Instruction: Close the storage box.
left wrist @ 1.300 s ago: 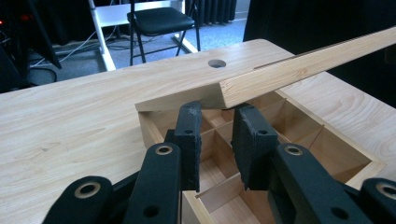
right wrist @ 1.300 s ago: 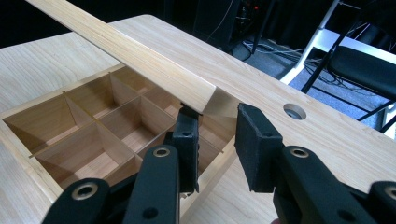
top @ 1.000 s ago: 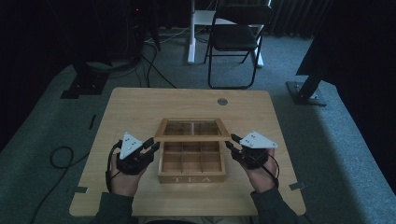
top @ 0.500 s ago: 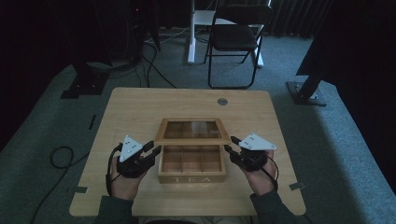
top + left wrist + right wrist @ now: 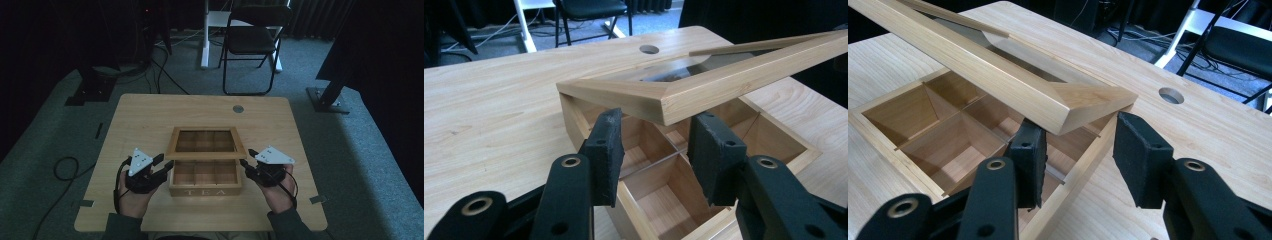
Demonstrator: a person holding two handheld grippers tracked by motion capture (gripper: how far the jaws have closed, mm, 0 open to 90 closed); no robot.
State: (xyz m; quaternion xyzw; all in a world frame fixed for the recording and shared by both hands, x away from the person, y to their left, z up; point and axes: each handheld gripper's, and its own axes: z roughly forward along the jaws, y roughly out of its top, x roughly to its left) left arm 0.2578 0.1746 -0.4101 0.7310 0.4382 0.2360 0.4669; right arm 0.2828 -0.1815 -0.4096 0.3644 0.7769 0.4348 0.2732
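Left claw and right claw both stand wide, gripping nothing, one at each front corner of the wooden tea box at the middle of the bench. Each claw straddles a side wall of the box just under a corner of the lid. Inside, thin dividers split the box into square compartments, all bare wood. Its light pine front bears the letters TEA. The glass-paned, wood-framed lid is propped partway up, tilted over the back half.
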